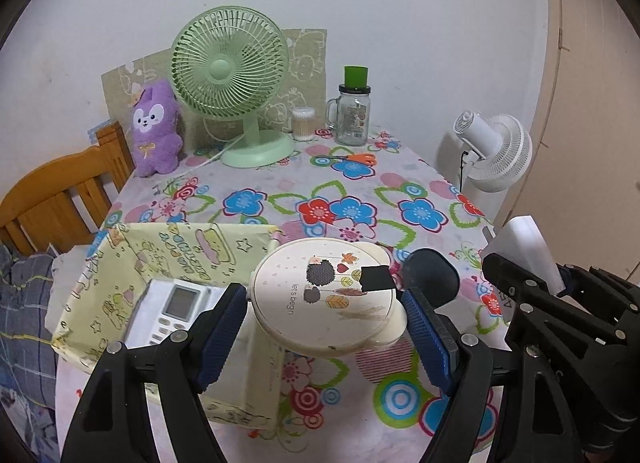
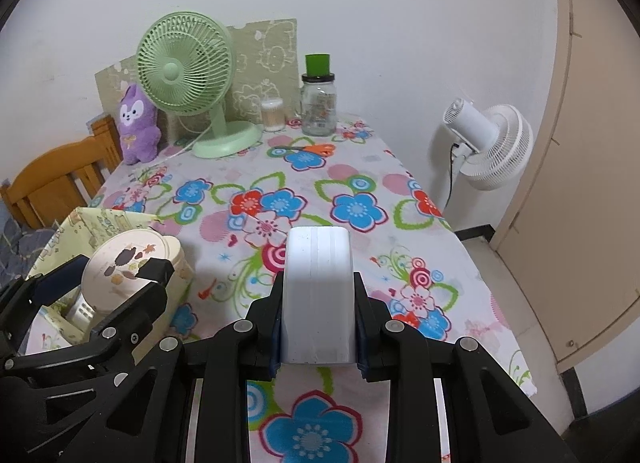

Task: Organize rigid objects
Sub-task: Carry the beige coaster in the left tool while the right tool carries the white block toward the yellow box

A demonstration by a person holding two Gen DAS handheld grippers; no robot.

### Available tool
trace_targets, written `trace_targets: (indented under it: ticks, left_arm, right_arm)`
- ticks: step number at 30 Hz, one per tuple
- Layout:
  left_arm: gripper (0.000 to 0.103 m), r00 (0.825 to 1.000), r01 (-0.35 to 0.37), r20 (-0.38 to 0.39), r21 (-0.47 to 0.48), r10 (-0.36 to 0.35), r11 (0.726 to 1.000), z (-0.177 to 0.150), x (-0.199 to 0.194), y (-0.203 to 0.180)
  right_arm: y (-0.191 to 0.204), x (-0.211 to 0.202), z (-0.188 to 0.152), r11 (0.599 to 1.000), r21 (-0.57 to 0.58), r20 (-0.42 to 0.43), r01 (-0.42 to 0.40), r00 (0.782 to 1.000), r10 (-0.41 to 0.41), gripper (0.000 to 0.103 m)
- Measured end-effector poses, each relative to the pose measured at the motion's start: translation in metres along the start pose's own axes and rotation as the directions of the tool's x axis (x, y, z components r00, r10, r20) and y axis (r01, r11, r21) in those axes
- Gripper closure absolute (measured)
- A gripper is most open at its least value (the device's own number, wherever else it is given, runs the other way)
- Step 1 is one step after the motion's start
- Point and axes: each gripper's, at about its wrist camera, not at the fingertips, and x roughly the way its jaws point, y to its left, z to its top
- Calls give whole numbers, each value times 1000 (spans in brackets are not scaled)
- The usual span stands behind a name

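Observation:
My left gripper (image 1: 324, 323) is shut on a round cream case with a hedgehog print (image 1: 324, 299) and holds it over the right edge of a yellow patterned fabric box (image 1: 120, 267). A white remote control (image 1: 176, 311) lies inside that box. My right gripper (image 2: 318, 327) is shut on a white rectangular block (image 2: 318, 295) held above the floral tablecloth (image 2: 280, 199). In the right wrist view the left gripper (image 2: 116, 283), the round case (image 2: 120, 267) and the box (image 2: 96, 219) show at the lower left. In the left wrist view the white block (image 1: 524, 251) shows at the right.
At the table's back stand a green desk fan (image 1: 230, 75), a purple plush toy (image 1: 154, 127), a cotton swab tub (image 1: 303, 123) and a glass jar with a green cap (image 1: 354, 111). Orange scissors (image 1: 352, 159) lie nearby. A wooden chair (image 1: 60, 191) is left; a white fan (image 1: 496, 147) right.

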Motion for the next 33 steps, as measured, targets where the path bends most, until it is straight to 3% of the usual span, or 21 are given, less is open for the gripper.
trace_targets:
  ticks: [33]
  left_arm:
    - [23, 997, -80, -19, -41, 79, 996, -4, 12, 81]
  right_arm:
    - [98, 15, 24, 986, -127, -21, -104, 995, 103, 73]
